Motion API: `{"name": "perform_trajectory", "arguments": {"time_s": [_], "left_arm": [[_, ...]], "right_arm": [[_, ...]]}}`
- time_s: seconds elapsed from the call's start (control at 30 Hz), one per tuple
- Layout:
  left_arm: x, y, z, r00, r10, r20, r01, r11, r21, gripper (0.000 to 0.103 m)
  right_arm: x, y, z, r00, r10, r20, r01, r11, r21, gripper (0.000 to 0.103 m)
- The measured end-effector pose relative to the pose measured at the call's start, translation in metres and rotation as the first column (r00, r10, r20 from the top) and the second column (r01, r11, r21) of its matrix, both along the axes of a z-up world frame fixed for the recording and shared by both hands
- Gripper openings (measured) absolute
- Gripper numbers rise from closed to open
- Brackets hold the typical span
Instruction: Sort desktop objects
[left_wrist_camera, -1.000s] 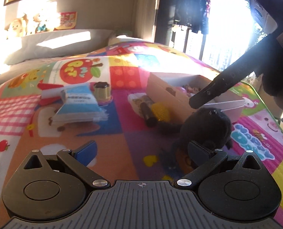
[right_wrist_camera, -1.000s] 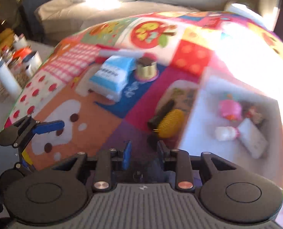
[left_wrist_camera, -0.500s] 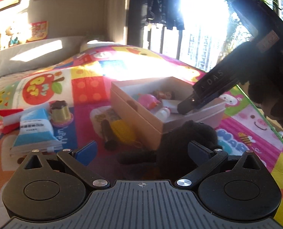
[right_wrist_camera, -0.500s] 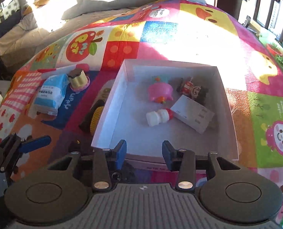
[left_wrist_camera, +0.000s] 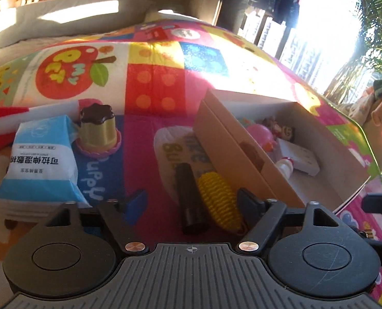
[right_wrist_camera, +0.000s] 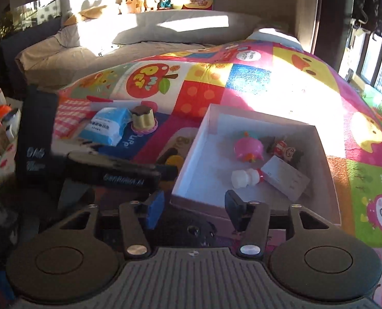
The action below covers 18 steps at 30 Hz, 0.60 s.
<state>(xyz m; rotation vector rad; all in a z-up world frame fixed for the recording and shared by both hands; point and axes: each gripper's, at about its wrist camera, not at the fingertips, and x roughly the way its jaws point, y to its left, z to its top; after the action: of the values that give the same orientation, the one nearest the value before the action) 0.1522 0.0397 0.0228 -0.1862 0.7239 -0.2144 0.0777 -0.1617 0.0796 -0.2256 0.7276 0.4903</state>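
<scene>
A cardboard box (left_wrist_camera: 232, 149) (right_wrist_camera: 198, 154) sits on the colourful mat and holds a pink toy (right_wrist_camera: 249, 149), a small white bottle (right_wrist_camera: 245, 177), a white card box (right_wrist_camera: 285, 177) and a small figure (right_wrist_camera: 283, 150). Left of it lie a black cylinder (left_wrist_camera: 189, 195) and a yellow ribbed object (left_wrist_camera: 220, 198). My left gripper (left_wrist_camera: 192, 203) is open just above these two. Further left are a blue wipes pack (left_wrist_camera: 40, 159) and a gold cup with a dark lid (left_wrist_camera: 98, 128). My right gripper (right_wrist_camera: 193, 207) is open and empty at the box's near edge.
A red and white tube (left_wrist_camera: 23, 118) lies behind the wipes pack. The left gripper's body (right_wrist_camera: 108, 172) crosses the right wrist view at the left. Pillows and plush toys (right_wrist_camera: 144, 0) line the back. Windows stand at the right.
The black furry object that lay in front of my left gripper no longer shows. My left gripper has moved to the black cylinder and yellow object. My right gripper has opened wider and pulled back.
</scene>
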Motion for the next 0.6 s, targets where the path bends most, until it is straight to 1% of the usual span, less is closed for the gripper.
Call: {"name": "perform_trajectory", "arguments": {"time_s": [0.07,0.1,0.13,0.2,0.23,0.27,0.3,0.33,0.37,0.4,0.43,0.47,0.5,0.53,0.6], "left_arm": [[-0.001,0.000,-0.002,1.000,-0.006,-0.001,0.006,1.000,-0.007,0.080],[-0.001,-0.003,-0.003,1.000,-0.024,0.001,0.024,1.000,0.004,0.081],[-0.002,-0.006,-0.004,0.999,-0.038,0.005,0.038,0.999,0.020,0.081],[-0.001,-0.012,-0.009,0.999,-0.051,0.006,0.051,0.996,0.074,0.081],[-0.001,-0.016,-0.010,0.998,-0.059,0.019,0.057,0.994,0.097,0.081],[0.000,-0.019,-0.011,0.998,-0.066,0.024,0.063,0.991,0.120,0.082],[0.001,-0.022,-0.011,0.997,-0.078,0.028,0.073,0.989,0.131,0.082],[0.002,-0.025,-0.011,0.995,-0.092,0.031,0.086,0.987,0.138,0.082],[0.003,-0.027,-0.011,0.994,-0.101,0.033,0.095,0.984,0.149,0.081],[0.003,-0.029,-0.012,0.994,-0.107,0.037,0.099,0.982,0.163,0.080],[0.004,-0.031,-0.012,0.994,-0.106,0.041,0.097,0.978,0.183,0.074],[0.003,-0.032,-0.013,0.994,-0.102,0.045,0.090,0.974,0.206,0.065],[0.002,-0.032,-0.013,0.994,-0.097,0.049,0.084,0.972,0.218,0.062],[0.000,-0.030,-0.012,0.994,-0.093,0.051,0.079,0.972,0.223,0.055],[-0.008,-0.023,-0.010,0.995,-0.093,0.043,0.083,0.975,0.207,0.054]], "right_arm": [[-0.014,-0.009,-0.005,1.000,0.014,0.021,-0.013,1.000,-0.004,0.054],[-0.018,-0.015,-0.005,0.999,0.005,0.039,-0.005,1.000,0.003,0.054],[-0.020,-0.024,-0.004,0.998,-0.015,0.054,0.014,1.000,0.020,0.054],[-0.013,-0.049,0.000,0.992,-0.113,0.061,0.108,0.990,0.088,0.059],[-0.006,-0.062,0.001,0.982,-0.180,0.060,0.171,0.977,0.125,0.074],[0.002,-0.078,0.001,0.961,-0.269,0.058,0.256,0.952,0.166,0.092],[0.012,-0.093,-0.002,0.932,-0.358,0.056,0.340,0.917,0.208,0.096],[0.025,-0.111,-0.007,0.898,-0.438,0.037,0.417,0.875,0.245,0.097],[0.036,-0.121,-0.012,0.880,-0.475,0.005,0.458,0.850,0.260,0.097],[0.050,-0.135,-0.021,0.862,-0.503,-0.056,0.497,0.820,0.285,0.097],[0.059,-0.143,-0.027,0.853,-0.513,-0.101,0.517,0.798,0.311,0.097],[0.068,-0.150,-0.034,0.844,-0.515,-0.150,0.533,0.775,0.340,0.097],[0.075,-0.155,-0.042,0.836,-0.513,-0.197,0.548,0.754,0.363,0.096],[0.079,-0.157,-0.048,0.831,-0.506,-0.232,0.556,0.740,0.379,0.096],[0.083,-0.154,-0.058,0.838,-0.464,-0.289,0.546,0.732,0.408,0.096]]}}
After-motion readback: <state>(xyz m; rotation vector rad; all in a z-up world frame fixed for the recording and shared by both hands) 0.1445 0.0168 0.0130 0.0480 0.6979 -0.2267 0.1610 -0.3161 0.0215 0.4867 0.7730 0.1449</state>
